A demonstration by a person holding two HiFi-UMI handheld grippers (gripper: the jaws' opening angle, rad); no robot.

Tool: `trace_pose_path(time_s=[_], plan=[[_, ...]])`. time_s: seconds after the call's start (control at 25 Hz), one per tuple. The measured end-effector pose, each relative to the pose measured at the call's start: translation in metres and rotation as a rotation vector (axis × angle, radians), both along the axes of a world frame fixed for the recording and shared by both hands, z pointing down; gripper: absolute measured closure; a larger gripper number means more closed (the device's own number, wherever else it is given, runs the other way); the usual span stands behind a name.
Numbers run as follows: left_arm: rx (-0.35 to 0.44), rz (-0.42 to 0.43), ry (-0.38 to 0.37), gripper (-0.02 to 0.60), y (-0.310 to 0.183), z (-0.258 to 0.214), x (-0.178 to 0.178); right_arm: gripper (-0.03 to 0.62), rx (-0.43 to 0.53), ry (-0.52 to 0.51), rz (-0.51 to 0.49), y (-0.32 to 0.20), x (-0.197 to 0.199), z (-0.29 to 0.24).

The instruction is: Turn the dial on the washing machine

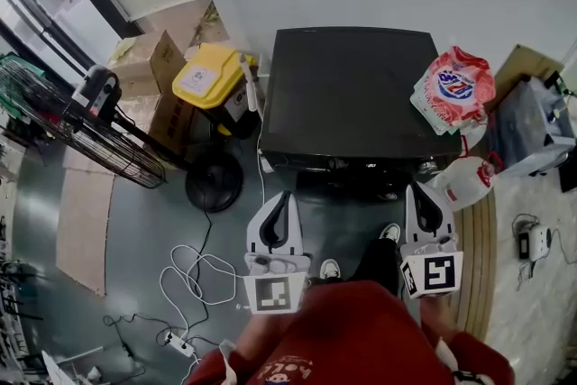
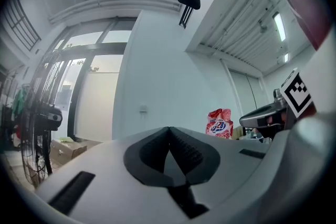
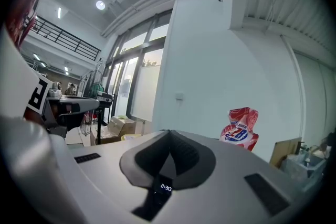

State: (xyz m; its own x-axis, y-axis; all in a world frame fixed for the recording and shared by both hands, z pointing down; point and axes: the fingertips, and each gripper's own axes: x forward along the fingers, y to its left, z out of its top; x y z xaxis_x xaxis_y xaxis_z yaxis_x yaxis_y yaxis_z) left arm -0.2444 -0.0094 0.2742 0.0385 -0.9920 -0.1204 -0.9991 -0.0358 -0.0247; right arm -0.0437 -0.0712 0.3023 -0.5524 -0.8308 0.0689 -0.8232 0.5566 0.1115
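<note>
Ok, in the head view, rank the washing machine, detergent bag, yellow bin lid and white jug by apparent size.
1. washing machine, clearly largest.
2. detergent bag and yellow bin lid look alike; the bag sits higher, nearer the camera, so no ranking.
3. white jug, smallest.

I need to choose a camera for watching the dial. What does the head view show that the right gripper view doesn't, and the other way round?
Only the head view: the washing machine and its black top from above, the white jug and the floor cables. Only the right gripper view: lit digits reading 2:30 under the shut, empty jaws of the right gripper, and the ceiling lights. Both: the red-and-white detergent bag and the left gripper. Neither shows the dial clearly.
</note>
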Motion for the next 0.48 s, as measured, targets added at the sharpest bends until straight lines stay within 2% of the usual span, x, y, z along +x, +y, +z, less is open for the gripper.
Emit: trace_pose_path(time_s=[0.48], plan=[[-0.009,0.019,0.002,0.572,-0.002,0.001,0.011,0.586,-0.008,-0.009,0.022,-0.003,0.011,0.001]])
